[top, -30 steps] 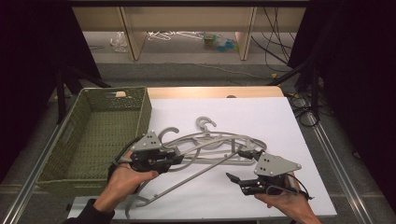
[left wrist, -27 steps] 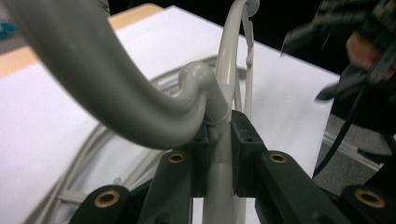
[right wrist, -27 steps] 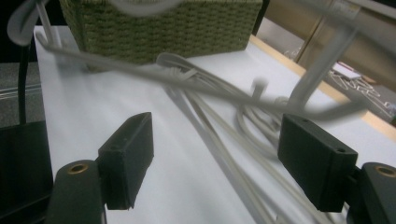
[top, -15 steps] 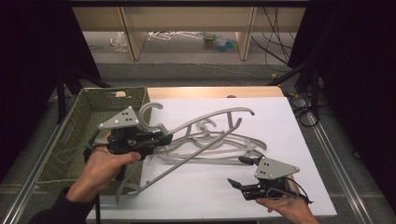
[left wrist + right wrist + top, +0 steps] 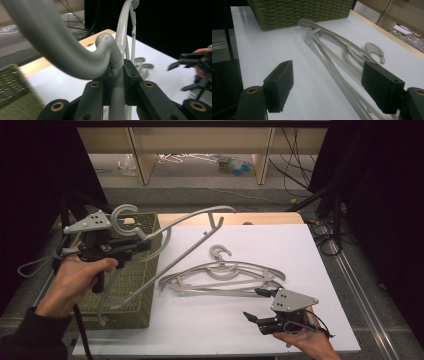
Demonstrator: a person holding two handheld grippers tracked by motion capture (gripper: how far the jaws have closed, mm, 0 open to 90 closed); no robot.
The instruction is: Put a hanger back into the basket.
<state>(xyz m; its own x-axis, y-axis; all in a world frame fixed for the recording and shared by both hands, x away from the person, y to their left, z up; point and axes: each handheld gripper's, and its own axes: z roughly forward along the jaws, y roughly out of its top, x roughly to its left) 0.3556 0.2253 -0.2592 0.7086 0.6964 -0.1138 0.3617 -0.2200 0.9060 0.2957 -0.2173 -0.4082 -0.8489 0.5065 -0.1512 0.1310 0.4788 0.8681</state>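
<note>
My left gripper [image 5: 136,244] is shut on the neck of a grey plastic hanger [image 5: 192,220], just below its hook, and holds it in the air. The hanger slants over the green woven basket [image 5: 131,287] at the table's left. In the left gripper view both pads clamp the hanger's neck [image 5: 116,75], with the left gripper [image 5: 116,78] seen from behind. More grey hangers [image 5: 225,277] lie stacked flat on the white tabletop [image 5: 270,242]. My right gripper [image 5: 254,304] rests near the front edge, open and empty. The right gripper [image 5: 330,87] faces the lying hangers [image 5: 342,50].
The basket [image 5: 299,12] stands along the table's left edge. Its weave [image 5: 15,92] is just under the lifted hanger. Beyond the table are a wooden shelf unit [image 5: 200,150] and floor cables [image 5: 300,175]. Dark stands flank both sides.
My left hand has lifted the gripped hanger off the pile and carried it up and leftward over the basket. The right gripper has stayed in place, open.
</note>
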